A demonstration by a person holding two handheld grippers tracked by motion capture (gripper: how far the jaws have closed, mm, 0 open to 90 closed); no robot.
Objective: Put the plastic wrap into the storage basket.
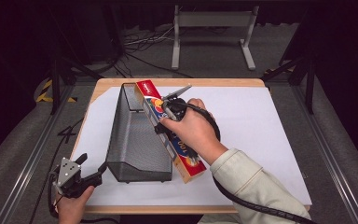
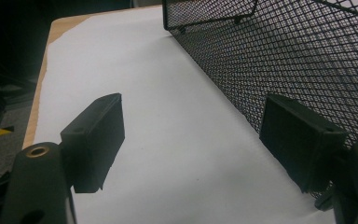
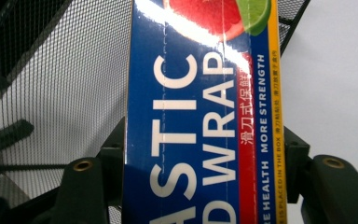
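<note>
White paper (image 1: 261,140) covered the wooden table, with dark floor, cables and a metal stand beyond it. On the paper stood a black mesh basket (image 1: 135,140), long and narrow, its open top facing up. The right gripper (image 1: 165,122) was clamped on a long plastic wrap box (image 1: 186,161), which lay slanted along the basket's right wall, its far red end near the basket's far corner and its near end low over the paper beside the near corner.

In the right gripper view the box (image 3: 200,112) ran straight up between the two jaws, one pressed on each long edge, with the mesh basket (image 3: 51,93) behind it to the left. The grip sat around the middle of the box's length, judging by the high view.

The main risk seemed to be the box catching on the basket's rim: being about as long as the basket, it could wedge across the wall if tipped in at an angle. Held only by its narrow edges, the glossy carton might also pivot or slip in the jaws.

The left gripper (image 1: 95,177) rested low at the basket's near left corner, jaws apart with nothing between them; its right finger (image 2: 303,140) sat close against the mesh. A shove from the box could slide the light basket, since the left gripper was not holding it.
</note>
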